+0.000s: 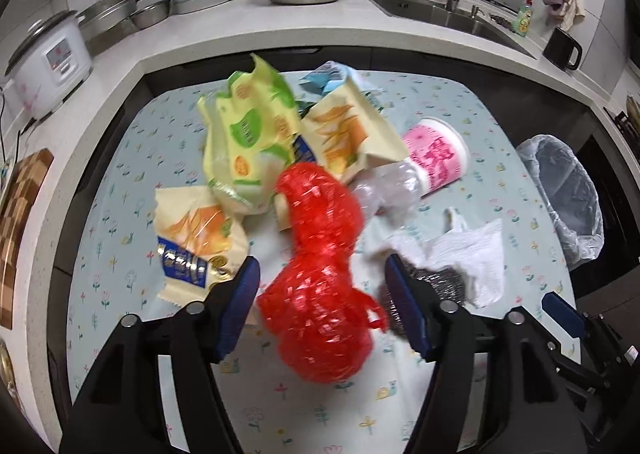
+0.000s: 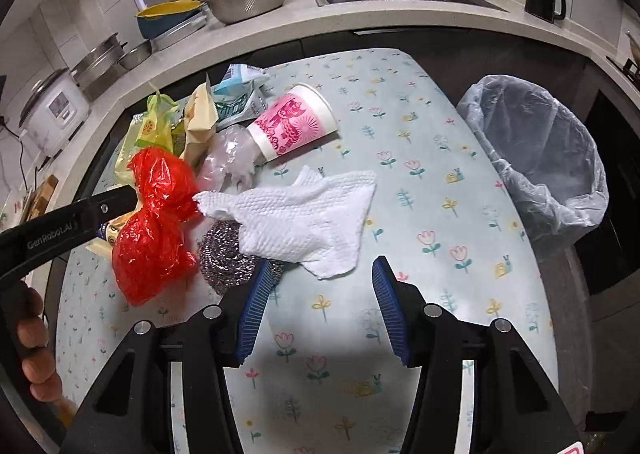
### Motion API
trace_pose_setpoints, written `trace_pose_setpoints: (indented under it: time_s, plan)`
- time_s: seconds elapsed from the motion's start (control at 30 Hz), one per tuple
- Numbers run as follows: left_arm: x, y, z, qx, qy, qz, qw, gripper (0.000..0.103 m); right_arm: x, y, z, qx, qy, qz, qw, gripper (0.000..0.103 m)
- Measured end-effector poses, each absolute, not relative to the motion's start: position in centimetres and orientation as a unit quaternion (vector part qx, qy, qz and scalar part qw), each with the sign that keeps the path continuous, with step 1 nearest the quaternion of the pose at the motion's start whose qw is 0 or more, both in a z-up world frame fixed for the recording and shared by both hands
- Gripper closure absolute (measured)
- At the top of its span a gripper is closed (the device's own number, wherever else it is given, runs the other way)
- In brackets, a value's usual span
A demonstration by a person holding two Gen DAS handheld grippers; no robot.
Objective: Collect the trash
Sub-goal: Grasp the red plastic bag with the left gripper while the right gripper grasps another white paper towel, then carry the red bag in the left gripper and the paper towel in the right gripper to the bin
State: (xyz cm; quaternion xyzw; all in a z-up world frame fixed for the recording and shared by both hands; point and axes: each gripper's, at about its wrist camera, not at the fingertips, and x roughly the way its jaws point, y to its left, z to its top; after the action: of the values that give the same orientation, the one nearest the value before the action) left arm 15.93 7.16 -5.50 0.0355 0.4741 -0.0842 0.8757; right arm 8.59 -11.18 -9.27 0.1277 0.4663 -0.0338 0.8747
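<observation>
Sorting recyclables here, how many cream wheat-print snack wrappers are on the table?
2 visible: one cream wheat-print wrapper lies flat by the left gripper's finger, another sits crumpled beside the pink paper cup. More may hide underneath.

Even, bright indoor light is falling from above. Ahead of the left gripper (image 1: pixel 322 302), the crumpled red plastic bag (image 1: pixel 320 274) is smearing with motion blur and showing small glare flecks. Beneath the right gripper (image 2: pixel 318 308), a soft dark shadow is lying on the pale floral-print tablecloth (image 2: pixel 400 134). Fisheye distortion is bending the white stone countertop (image 2: pixel 400 24); corners are vignetting black.
</observation>
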Motion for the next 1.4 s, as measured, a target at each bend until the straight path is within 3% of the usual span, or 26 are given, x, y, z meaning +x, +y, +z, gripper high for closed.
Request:
trace_pose_setpoints:
  time_s: [0.27,0.33,0.43,0.53,0.7,0.77,0.97,1.13,1.4]
  plan:
    - [15.9,8.9,-7.4,0.020,0.498,-0.082,0.863,0.038,11.3,-8.6,-10.4,0.113,0.476,-0.021,0.872,0.052]
    - [15.8,9.0,-7.8,0.023,0.502,-0.084,0.860,0.033,11.9,-8.5,-10.9,0.110,0.481,-0.023,0.869,0.052]
    - [15.8,9.0,-8.4,0.021,0.507,-0.086,0.858,0.033,12.4,-8.7,-11.3,0.111,0.486,-0.027,0.867,0.057]
    - [16.1,9.0,-9.1,0.019,0.516,-0.088,0.852,0.033,12.7,-9.0,-11.7,0.110,0.490,-0.033,0.864,0.067]
    - [16.4,8.2,-9.8,0.025,0.519,-0.091,0.849,0.033,12.7,-9.4,-12.2,0.106,0.497,-0.044,0.860,0.095]
    - [16.5,7.9,-10.0,0.027,0.520,-0.093,0.849,0.034,12.6,-9.6,-12.2,0.105,0.497,-0.046,0.860,0.099]
    - [16.7,6.5,-10.3,0.038,0.519,-0.105,0.848,0.045,12.0,-10.2,-11.3,0.101,0.485,-0.056,0.867,0.101]
    - [17.0,5.7,-10.8,0.035,0.527,-0.120,0.841,0.069,11.6,-10.8,-10.4,0.109,0.477,-0.057,0.870,0.101]
    - [16.2,6.2,-8.7,0.007,0.512,-0.144,0.847,0.074,10.6,-11.2,-7.4,0.120,0.443,-0.052,0.887,0.101]
